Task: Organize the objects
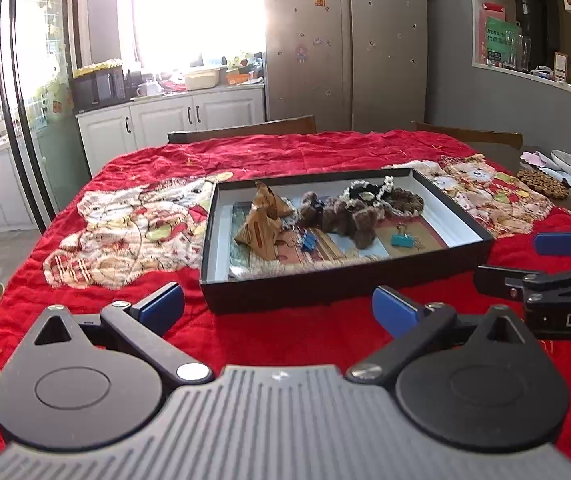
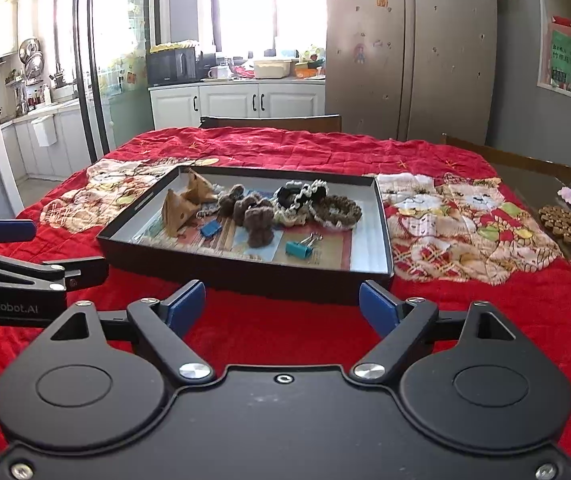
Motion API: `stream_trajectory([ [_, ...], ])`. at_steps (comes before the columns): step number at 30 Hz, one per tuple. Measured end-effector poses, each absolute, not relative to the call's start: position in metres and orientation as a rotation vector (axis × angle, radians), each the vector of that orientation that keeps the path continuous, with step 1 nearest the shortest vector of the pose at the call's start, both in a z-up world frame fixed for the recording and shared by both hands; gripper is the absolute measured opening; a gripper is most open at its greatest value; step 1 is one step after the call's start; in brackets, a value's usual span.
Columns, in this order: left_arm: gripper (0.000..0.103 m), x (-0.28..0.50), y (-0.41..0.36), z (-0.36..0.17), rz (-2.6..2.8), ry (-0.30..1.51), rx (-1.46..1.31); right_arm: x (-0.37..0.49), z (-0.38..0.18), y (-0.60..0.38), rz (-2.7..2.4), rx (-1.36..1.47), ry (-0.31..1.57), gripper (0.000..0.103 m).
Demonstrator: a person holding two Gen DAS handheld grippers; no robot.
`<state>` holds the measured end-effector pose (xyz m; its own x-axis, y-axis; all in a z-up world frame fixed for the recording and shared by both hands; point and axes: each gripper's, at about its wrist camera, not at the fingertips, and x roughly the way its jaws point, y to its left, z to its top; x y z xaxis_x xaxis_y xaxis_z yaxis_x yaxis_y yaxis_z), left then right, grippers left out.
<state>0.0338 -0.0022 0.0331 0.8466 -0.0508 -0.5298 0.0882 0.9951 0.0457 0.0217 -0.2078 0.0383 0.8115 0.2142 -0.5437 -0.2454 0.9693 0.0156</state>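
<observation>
A black shallow box (image 1: 325, 288) (image 2: 245, 276) sits on the red cloth. It holds two brown pyramid packets (image 1: 261, 220) (image 2: 181, 208), fuzzy brown hair clips (image 1: 341, 216) (image 2: 253, 210), frilly scrunchies (image 1: 389, 192) (image 2: 317, 200), a blue binder clip (image 1: 307, 240) (image 2: 210, 229) and a teal binder clip (image 1: 401, 240) (image 2: 299, 249). My left gripper (image 1: 277, 308) is open and empty, just short of the box's near wall. My right gripper (image 2: 283, 306) is open and empty, also at the near wall. Each gripper shows in the other's view, the right one (image 1: 545, 260) and the left one (image 2: 45, 252).
The red quilted cloth (image 1: 285, 152) with bear patches covers the table. A brown beaded trivet (image 1: 541, 184) (image 2: 569, 224), a plate and crumpled wrappers lie at the right edge. Chair backs stand behind the table. Cabinets and a fridge are far beyond.
</observation>
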Motion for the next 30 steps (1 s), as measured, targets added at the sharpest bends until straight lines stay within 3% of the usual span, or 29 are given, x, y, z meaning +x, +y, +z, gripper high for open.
stream_trajectory([
  [30,0.103,0.016,-0.013,0.015,-0.089,0.594,0.065,0.006,0.013,-0.213,0.23,-0.015,0.662,0.086],
])
